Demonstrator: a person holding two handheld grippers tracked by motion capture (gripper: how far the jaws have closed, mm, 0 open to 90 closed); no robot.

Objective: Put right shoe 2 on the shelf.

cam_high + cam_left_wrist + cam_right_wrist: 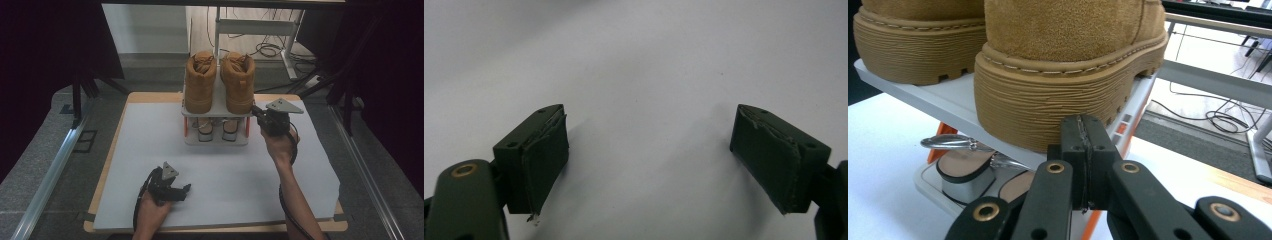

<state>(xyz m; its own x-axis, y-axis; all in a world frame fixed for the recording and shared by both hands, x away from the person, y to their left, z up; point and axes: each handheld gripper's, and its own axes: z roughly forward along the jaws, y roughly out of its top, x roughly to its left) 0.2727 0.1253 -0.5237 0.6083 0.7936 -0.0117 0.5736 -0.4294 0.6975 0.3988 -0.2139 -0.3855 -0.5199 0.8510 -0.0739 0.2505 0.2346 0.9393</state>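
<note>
Upright, right boot (238, 82) toe toward shut right tool (256, 111), long axis front-back.

The boots (1068, 30) look like soft, fuzzy tan suede with ridged rubbery soles. The rack (216, 102) is smooth white plastic. The table (240, 175) has a matt white sheet over wood.

Boot uppers: the tan boots (1068, 75) are cut off by the top edge in the right gripper view.
Lower shelf: the sandals (216, 129) are half hidden under the rack's upper shelf (218, 107); their details are too small to be told in the high view.
Contact: whether the right tongs (1083, 150) touch the boot sole cannot be told.
Forearms: cut off by the bottom edge in the high view.
</note>
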